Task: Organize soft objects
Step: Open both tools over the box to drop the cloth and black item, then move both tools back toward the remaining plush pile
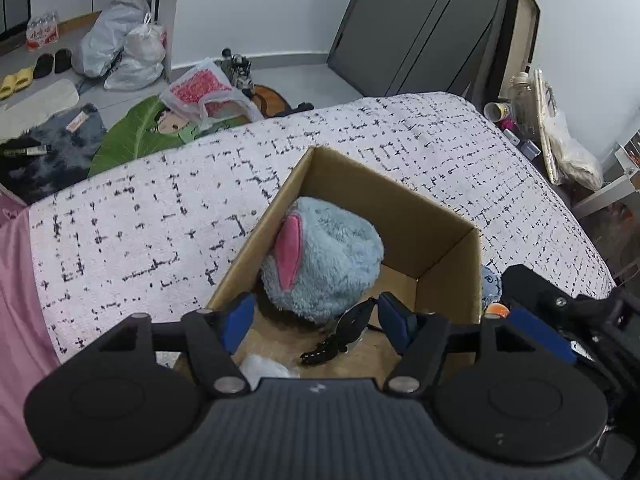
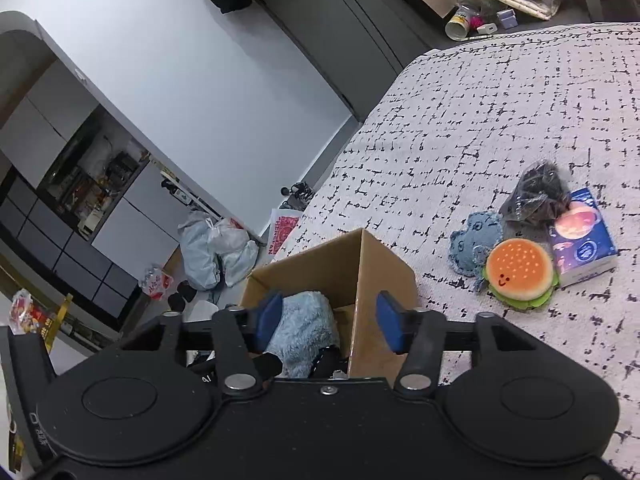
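Left gripper (image 1: 316, 318): jaws wide apart, empty, hovering over the near end of the cardboard box (image 1: 448, 248).
Blue plush toy (image 1: 324, 258): inside the box on the bed (image 1: 140, 240).
Right gripper (image 2: 328, 322): wide open, empty, astride the box's right wall.
Burger plush (image 2: 520, 274): on the bed right of the box, touching the denim plush (image 2: 474, 246).

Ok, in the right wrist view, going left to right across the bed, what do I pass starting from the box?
Cardboard box holding the blue plush → flat blue fabric toy → burger plush → tissue pack with planet print.
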`<state>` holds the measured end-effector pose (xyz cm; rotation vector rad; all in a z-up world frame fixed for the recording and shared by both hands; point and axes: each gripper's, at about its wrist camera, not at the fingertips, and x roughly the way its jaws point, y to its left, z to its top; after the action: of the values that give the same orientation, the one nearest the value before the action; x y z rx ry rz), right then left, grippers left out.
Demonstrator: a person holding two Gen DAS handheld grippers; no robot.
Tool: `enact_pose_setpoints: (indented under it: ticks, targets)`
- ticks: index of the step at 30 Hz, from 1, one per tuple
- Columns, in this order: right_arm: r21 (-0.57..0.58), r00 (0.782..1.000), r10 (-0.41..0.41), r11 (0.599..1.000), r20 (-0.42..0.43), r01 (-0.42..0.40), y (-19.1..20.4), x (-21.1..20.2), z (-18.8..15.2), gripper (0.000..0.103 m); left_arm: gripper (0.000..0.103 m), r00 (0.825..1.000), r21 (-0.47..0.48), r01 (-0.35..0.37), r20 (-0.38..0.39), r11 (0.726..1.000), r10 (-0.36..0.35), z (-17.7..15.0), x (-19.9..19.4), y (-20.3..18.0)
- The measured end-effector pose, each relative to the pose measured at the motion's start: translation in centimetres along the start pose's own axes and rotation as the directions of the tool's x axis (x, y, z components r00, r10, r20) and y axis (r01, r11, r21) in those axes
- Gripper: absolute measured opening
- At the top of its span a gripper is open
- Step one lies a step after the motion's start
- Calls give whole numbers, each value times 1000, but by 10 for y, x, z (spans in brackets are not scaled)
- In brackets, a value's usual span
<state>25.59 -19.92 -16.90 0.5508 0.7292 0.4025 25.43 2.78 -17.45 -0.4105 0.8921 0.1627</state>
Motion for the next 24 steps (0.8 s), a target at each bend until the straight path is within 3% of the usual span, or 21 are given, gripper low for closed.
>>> enact_pose_setpoints:
  ticks: [1, 3, 5, 13, 24]
  targets:
    - [-1, 1000, -8, 1000, -1, 8, 0, -3, 2, 61, 71, 1000, 11, -3, 9, 1000, 3, 0, -3, -2]
    - [-9, 999, -38, 999, -10, 38, -1, -8, 4, 78, 74, 999, 29, -1, 35, 1000, 0, -1, -9, -7]
    - [-13, 999, -47, 999, -4, 47, -4, -13, 5, 84, 79, 998, 47, 5, 54, 999, -8, -1, -14, -12]
    - [22, 998, -66, 998, -12, 67, -22, -33, 18, 91, 88, 998, 111, 29, 51, 993, -35, -2, -24, -35]
    - [89, 992, -125, 988, -25, 127, -62, -62, 41, 94, 89, 995, 139, -33, 94, 990, 20, 4, -44, -67]
